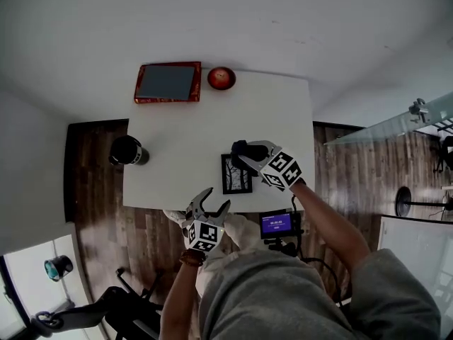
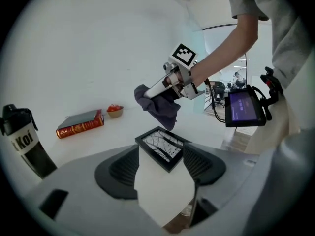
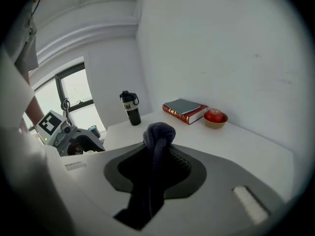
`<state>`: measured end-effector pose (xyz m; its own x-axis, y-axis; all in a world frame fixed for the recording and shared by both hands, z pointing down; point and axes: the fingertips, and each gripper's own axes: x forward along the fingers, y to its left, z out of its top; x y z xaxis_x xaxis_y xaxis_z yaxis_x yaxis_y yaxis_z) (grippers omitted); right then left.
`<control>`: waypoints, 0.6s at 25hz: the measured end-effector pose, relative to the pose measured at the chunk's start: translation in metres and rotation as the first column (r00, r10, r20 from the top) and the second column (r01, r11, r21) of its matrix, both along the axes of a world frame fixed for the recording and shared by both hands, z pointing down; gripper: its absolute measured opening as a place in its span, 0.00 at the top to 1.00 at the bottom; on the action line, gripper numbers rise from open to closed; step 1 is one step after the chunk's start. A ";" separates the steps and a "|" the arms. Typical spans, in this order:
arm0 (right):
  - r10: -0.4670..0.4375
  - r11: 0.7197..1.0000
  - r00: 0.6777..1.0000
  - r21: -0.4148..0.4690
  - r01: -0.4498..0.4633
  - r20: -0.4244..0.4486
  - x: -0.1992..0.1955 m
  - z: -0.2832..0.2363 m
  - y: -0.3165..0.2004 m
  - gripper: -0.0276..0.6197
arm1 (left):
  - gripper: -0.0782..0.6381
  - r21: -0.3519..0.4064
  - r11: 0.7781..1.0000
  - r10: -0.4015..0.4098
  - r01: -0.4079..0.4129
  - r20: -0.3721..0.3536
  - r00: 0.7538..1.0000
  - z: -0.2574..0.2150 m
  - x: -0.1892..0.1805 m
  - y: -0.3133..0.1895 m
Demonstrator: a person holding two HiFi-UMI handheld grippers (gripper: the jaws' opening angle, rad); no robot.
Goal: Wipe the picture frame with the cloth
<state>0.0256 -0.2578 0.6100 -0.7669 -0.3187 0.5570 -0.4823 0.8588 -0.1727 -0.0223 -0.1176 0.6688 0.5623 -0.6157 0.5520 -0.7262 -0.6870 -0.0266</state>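
On the worktop (image 1: 212,119), seen from the head view, the picture frame (image 1: 236,174) lies flat with its near side close to the front edge. The right hand-held gripper (image 1: 248,158) hangs just beyond the frame's far end and is clamped on the dark cloth (image 1: 239,149). The left hand-held gripper (image 1: 216,202) hovers off the front edge, short of the frame, its jaws spread wide and empty. Nothing pins the frame, so a wiping stroke drawn towards the person would probably slide it off that edge.

In the left gripper view the frame shows between the wide jaws but farther on, not touched by them. The cloth droops from the right hand-held gripper over the frame's far corner. It looks clear of the glass, though the angle makes that hard to settle. If the left jaws close from here they would likely catch only a corner and tip the frame.

In the right gripper view the jaws pinch a bunched fold of the cloth, and the rest trails down behind them. That narrow hold could slip under drag, or leave bare jaw tips to scrape the glass. The bottle (image 3: 131,109), book (image 3: 184,109) and fruit bowl (image 3: 215,117) stand well away from the frame, out of harm's way.
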 end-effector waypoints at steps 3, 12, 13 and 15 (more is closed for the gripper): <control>-0.040 0.998 0.998 -0.044 0.038 -0.040 -0.008 0.023 -0.001 0.80 | 0.49 -0.047 0.999 0.015 -0.014 0.010 1.000 0.023 0.003 0.001; -0.130 0.987 0.982 -0.116 0.115 -0.137 -0.032 0.077 -0.009 0.80 | 0.48 -0.111 0.993 0.044 -0.037 0.054 0.998 0.067 0.010 -0.003; -0.136 0.986 0.979 -0.122 0.118 -0.151 -0.033 0.082 -0.009 0.80 | 0.48 -0.118 0.992 0.046 -0.039 0.061 0.997 0.071 0.011 -0.003; -0.146 0.984 0.972 -0.132 0.123 -0.183 -0.036 0.091 -0.010 0.80 | 0.47 -0.137 0.990 0.041 -0.031 0.070 0.997 0.077 0.011 -0.003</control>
